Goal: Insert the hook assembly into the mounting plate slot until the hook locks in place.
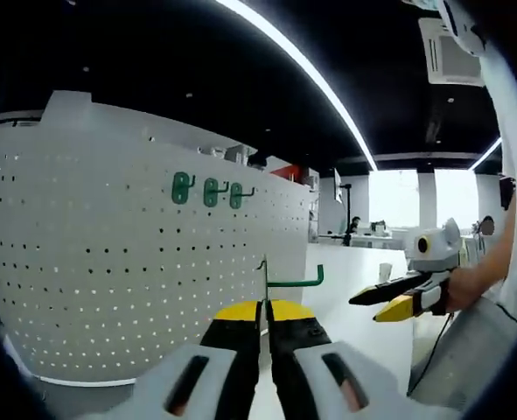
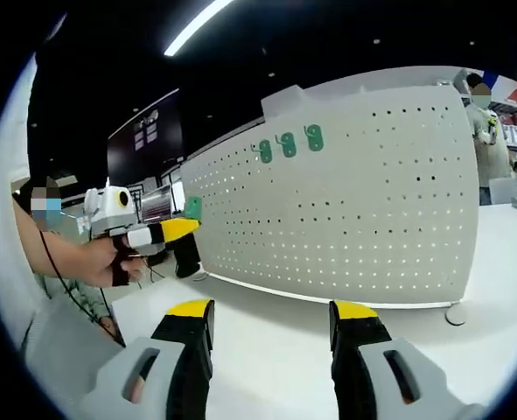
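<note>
A white pegboard mounting plate [image 1: 109, 262] stands upright on the table, with three green hooks [image 1: 210, 191] fitted in a row near its top. My left gripper [image 1: 264, 308] is shut on a green hook assembly [image 1: 297, 282], held a short way in front of the board's right part. In the right gripper view the same board [image 2: 372, 201] carries the three green hooks [image 2: 288, 144], and the left gripper [image 2: 166, 232] holds the green hook [image 2: 192, 206] near the board's left end. My right gripper [image 2: 272, 311] is open with nothing between its jaws.
The white table [image 2: 267, 306] runs in front of the board. A small round foot [image 2: 455, 315] sits at the board's right corner. A person's arm [image 2: 66, 254] and a cable hang at the left. The other gripper [image 1: 398, 297] hovers at the right.
</note>
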`<move>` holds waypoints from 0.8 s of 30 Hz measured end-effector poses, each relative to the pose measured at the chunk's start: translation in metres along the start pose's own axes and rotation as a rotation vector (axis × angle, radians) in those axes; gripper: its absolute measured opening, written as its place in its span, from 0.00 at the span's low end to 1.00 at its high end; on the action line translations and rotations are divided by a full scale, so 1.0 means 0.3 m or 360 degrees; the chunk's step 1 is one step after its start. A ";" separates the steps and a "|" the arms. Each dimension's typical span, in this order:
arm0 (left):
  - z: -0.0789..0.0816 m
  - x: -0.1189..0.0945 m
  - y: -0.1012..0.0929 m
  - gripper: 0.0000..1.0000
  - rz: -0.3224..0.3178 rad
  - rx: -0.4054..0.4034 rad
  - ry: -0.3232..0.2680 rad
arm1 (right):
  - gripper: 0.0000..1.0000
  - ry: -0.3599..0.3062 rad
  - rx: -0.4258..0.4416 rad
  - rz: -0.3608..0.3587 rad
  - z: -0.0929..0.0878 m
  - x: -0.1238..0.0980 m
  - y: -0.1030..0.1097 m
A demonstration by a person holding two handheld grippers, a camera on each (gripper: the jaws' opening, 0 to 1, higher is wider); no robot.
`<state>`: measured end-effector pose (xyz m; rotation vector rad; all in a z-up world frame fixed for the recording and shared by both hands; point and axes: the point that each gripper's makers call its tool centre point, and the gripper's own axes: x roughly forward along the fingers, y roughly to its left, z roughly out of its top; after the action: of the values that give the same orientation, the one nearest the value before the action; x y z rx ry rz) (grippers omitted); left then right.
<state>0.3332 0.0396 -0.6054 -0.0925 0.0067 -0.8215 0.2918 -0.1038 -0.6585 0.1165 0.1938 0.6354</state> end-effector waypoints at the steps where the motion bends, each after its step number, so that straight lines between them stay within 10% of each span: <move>1: 0.000 -0.002 0.001 0.02 0.0003 -0.0010 -0.0001 | 0.51 0.0002 -0.0002 0.0002 -0.002 0.001 0.000; 24: 0.002 -0.008 0.009 0.02 0.0026 0.0002 0.0017 | 0.51 -0.0041 -0.0035 0.0008 0.029 -0.004 0.008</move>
<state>0.3337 0.0432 -0.6050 -0.0866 0.0168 -0.8055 0.2913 -0.1032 -0.6495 0.1043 0.1615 0.6408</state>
